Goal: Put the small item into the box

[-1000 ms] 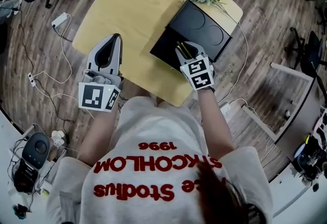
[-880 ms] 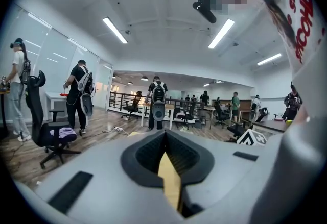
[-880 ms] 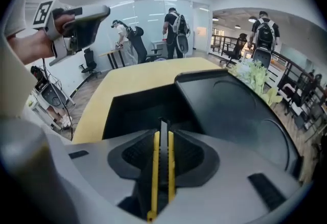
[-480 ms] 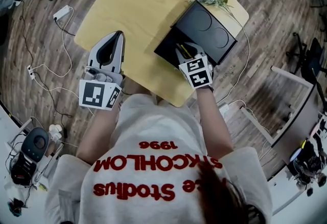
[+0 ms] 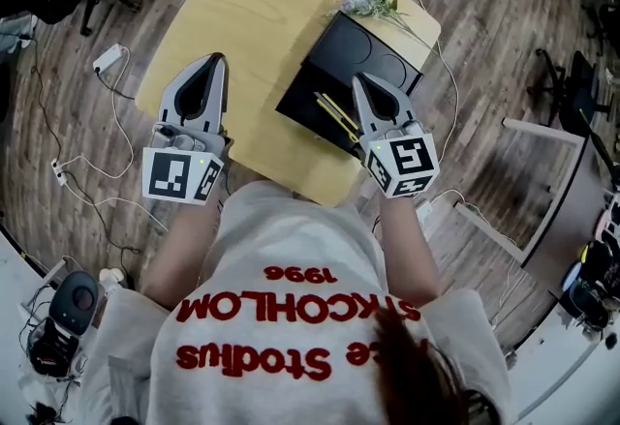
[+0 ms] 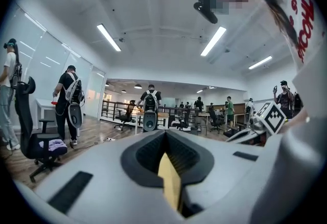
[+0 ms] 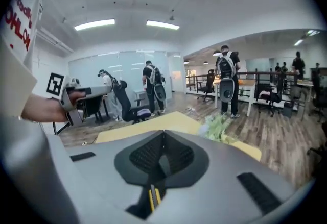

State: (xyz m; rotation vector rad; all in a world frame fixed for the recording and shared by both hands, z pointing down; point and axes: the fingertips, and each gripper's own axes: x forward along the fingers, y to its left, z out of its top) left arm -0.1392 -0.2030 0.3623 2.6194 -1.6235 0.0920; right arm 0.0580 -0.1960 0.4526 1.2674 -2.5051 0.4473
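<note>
Left gripper [image 5: 217, 61]: jaws closed, empty, tip over table [image 5: 254, 5]
Right gripper [image 5: 359, 80]: jaws closed, empty, above box [image 5: 368, 47]
Item [image 5: 335, 113]: lying in box

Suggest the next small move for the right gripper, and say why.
Probably draw the right gripper back toward the person, clear of the black box. The slim yellow item already lies inside the box's near section. The tongs have just closed with nothing between them, so the placing looks done.
</note>
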